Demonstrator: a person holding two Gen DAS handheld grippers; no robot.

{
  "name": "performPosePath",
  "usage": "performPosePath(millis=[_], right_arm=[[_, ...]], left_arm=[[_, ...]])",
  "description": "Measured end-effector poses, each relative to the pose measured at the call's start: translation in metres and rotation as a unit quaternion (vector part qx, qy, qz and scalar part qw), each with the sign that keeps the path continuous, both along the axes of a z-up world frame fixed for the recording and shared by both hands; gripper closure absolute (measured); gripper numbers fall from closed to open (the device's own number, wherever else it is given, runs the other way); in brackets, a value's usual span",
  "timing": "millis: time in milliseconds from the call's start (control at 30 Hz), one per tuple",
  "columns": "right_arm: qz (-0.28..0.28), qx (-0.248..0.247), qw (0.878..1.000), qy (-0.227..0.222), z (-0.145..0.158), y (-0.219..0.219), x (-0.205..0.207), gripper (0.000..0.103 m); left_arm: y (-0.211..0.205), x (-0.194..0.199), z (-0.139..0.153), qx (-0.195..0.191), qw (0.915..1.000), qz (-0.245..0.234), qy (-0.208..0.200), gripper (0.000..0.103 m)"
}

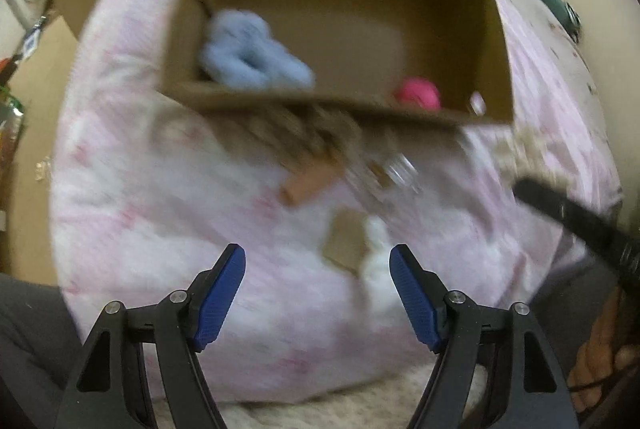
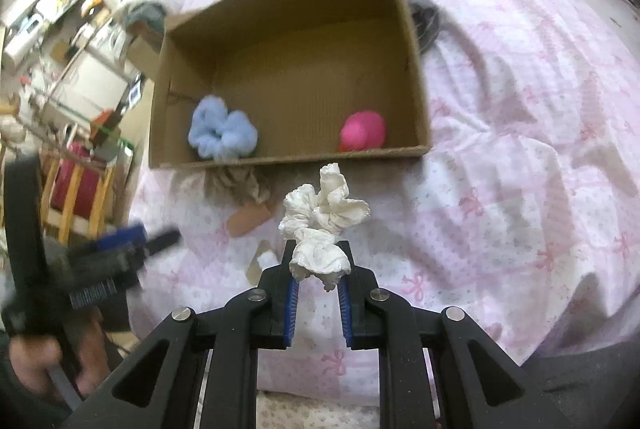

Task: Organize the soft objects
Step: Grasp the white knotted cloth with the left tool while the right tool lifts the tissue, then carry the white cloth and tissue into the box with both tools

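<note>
An open cardboard box (image 2: 416, 101) lies on a pink quilted bed. Inside it are a fluffy blue scrunchie (image 2: 222, 131) at the left and a pink soft ball (image 2: 363, 131) at the right; both also show in the left wrist view, the scrunchie (image 1: 252, 53) and the ball (image 1: 418, 97). My right gripper (image 2: 318, 269) is shut on a white ruffled scrunchie (image 2: 324, 217), held above the bed just in front of the box. My left gripper (image 1: 317, 261) is open and empty above the quilt. A brown furry item (image 2: 236, 183) lies against the box's front wall.
A flat peach piece (image 2: 248, 221) and a small card tag (image 2: 262, 259) lie on the quilt (image 2: 520, 149) in front of the box. A dark grey item (image 2: 424, 17) lies behind the box's right wall. Cluttered shelves (image 2: 60, 29) and a wooden rack stand left of the bed.
</note>
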State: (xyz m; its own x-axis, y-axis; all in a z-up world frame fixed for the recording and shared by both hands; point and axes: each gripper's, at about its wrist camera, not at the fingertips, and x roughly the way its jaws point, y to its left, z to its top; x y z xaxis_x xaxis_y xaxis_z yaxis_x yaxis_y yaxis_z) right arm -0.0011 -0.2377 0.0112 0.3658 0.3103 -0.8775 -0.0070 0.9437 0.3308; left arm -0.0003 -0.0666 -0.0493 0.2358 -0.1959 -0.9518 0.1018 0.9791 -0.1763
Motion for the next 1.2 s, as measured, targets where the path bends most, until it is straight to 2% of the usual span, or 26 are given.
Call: performPosePath(millis=[100, 233, 300, 367, 567, 667, 900, 967, 1033, 1133, 1200], right_arm=[[-0.024, 0.019, 1.0, 0.004, -0.001, -0.018, 0.007, 0.084], [-0.04, 0.051, 0.998, 0.01, -0.008, -0.032, 0.004, 0.084], [-0.047, 0.065, 0.997, 0.014, -0.01, -0.036, 0.005, 0.084], [-0.048, 0.073, 0.996, 0.015, -0.013, -0.036, 0.003, 0.084], [-0.041, 0.076, 0.996, 0.01, -0.01, -0.034, 0.0, 0.084], [-0.038, 0.079, 0.996, 0.012, -0.011, -0.033, 0.001, 0.084], [-0.028, 0.076, 0.997, 0.017, -0.013, -0.027, 0.004, 0.084], [-0.026, 0.072, 0.997, 0.018, -0.014, -0.025, 0.004, 0.084], [-0.022, 0.066, 0.997, 0.021, -0.015, -0.022, 0.005, 0.084], [-0.015, 0.059, 0.998, 0.021, -0.015, -0.019, 0.005, 0.084], [-0.008, 0.056, 0.998, 0.021, -0.016, -0.015, 0.005, 0.084]], left_arm=[[-0.02, -0.005, -0.01, -0.003, 0.9999, -0.009, 0.005, 0.031], [-0.038, 0.0, -0.03, -0.009, 0.9992, -0.013, 0.037, 0.033], [-0.046, 0.001, -0.038, 0.0, 0.9989, -0.021, 0.041, 0.047], [-0.049, 0.003, -0.045, 0.009, 0.9987, -0.019, 0.046, 0.056], [-0.041, 0.003, -0.048, -0.014, 0.9981, -0.017, 0.058, 0.08], [-0.037, -0.001, -0.039, -0.014, 0.9982, -0.025, 0.052, 0.08], [-0.003, -0.002, -0.006, 0.019, 0.9995, -0.022, 0.012, 0.08], [0.01, 0.0, -0.004, 0.027, 0.9995, -0.012, 0.014, 0.08], [0.022, 0.002, -0.001, 0.013, 0.9996, -0.002, 0.025, 0.08], [0.041, 0.005, 0.005, 0.029, 0.9994, 0.013, 0.012, 0.08], [0.052, 0.007, 0.004, 0.033, 0.9988, 0.03, 0.021, 0.08]])
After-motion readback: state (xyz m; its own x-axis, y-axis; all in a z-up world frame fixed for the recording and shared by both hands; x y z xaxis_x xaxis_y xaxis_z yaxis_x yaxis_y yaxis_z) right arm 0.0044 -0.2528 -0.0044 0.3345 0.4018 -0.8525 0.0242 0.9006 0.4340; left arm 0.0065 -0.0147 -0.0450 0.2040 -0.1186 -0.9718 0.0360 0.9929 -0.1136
